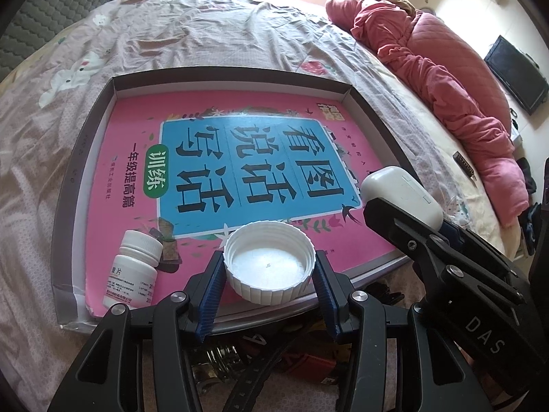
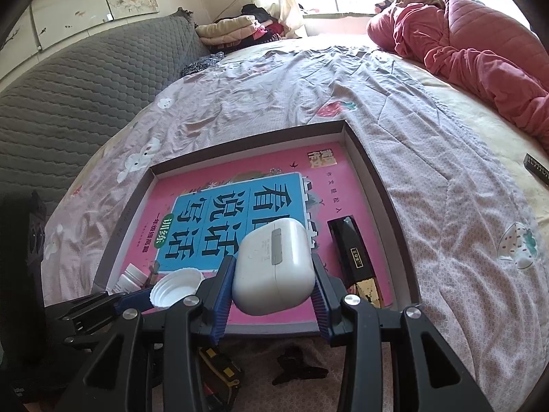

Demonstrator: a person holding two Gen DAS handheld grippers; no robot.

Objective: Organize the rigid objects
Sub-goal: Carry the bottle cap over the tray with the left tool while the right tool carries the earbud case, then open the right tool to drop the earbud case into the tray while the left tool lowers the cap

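A shallow grey box lid lies on the bed with a pink book flat inside it. My left gripper is shut on a white ribbed bottle cap, held open side up over the book's near edge. My right gripper is shut on a white earbud case above the book's near right part. A small white pill bottle lies in the lid's near left corner. A black and gold box lies along the lid's right side.
The bed carries a pale patterned sheet and a bunched pink quilt on the right. A grey padded headboard stands at the left. Dark small items and a yellow-black tool lie in front of the lid.
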